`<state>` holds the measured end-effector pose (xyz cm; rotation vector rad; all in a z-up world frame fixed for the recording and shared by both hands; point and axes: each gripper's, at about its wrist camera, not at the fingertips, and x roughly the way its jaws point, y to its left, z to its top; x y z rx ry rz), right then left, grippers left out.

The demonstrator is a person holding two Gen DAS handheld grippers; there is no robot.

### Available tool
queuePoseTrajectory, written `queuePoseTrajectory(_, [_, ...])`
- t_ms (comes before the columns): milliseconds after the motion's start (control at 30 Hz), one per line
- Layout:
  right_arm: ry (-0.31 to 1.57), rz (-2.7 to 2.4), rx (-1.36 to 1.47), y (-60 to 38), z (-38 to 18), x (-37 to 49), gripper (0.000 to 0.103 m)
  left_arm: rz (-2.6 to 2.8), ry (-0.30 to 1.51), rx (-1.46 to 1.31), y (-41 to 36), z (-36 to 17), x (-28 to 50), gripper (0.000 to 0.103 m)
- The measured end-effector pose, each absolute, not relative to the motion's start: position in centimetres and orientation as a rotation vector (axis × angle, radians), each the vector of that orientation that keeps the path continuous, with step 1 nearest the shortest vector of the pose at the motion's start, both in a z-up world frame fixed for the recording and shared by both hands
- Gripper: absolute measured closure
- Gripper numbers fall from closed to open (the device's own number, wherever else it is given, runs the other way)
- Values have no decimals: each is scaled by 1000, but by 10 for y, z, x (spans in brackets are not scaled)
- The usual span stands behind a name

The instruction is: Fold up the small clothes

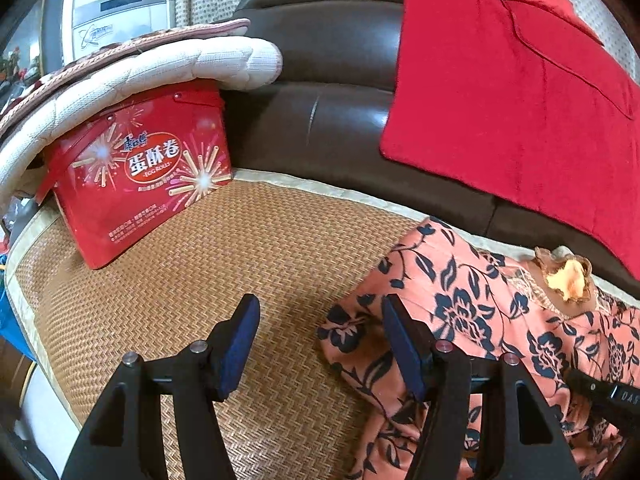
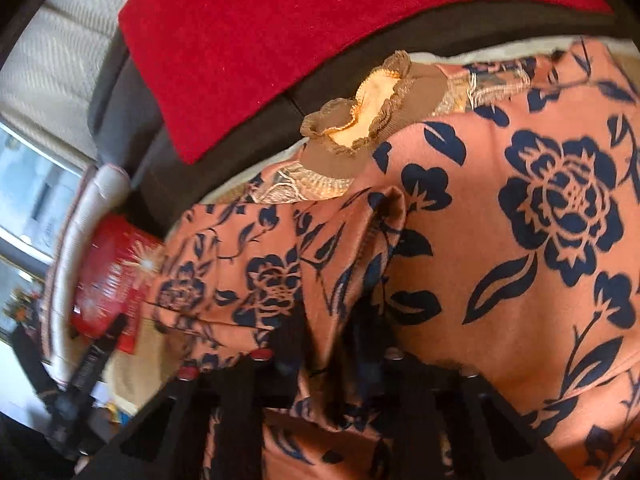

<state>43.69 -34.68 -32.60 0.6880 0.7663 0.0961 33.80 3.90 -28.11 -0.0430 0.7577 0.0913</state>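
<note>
Okay, biggest first: the dark brown leather sofa (image 1: 332,120) fills the back of your left wrist view, with a red cloth (image 1: 508,100) draped over its backrest from 12 to 3 o'clock. A woven rattan seat mat (image 1: 256,264) covers the seat, mostly bare in the centre. Your task item, the orange floral garment (image 1: 472,312), lies on that mat at 4 o'clock in the left view; in the right view it spreads from the centre out to 3 o'clock, its brown ruffled collar (image 2: 360,120) at 12 o'clock toward the sofa back.

A red egg-roll tin (image 1: 140,168) stands tilted on the mat at 9 to 10 o'clock, under a stack of quilted cushions (image 1: 140,72) that overhangs it.

Your left claw (image 1: 320,344) is apart, nothing between the blue pads; its right finger sits over the garment's left edge, and you can't tell from here whether it touches. Your right claw (image 2: 328,344) is together, clamped on a raised fold of the garment at 6 o'clock; the fabric bunches up around the fingers and hides the tips. The right view is motion-blurred at the left edge.
</note>
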Motion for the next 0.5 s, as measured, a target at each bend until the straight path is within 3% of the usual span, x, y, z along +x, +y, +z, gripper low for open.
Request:
queuePoseTrajectory(333, [426,-141,455,-366,-252,372,94,133,761,-102,52,-280,341,39])
queuePoseTrajectory(500, [383,-342,539,-437,-255,346,94,106,765,-87,43,-281,343,39])
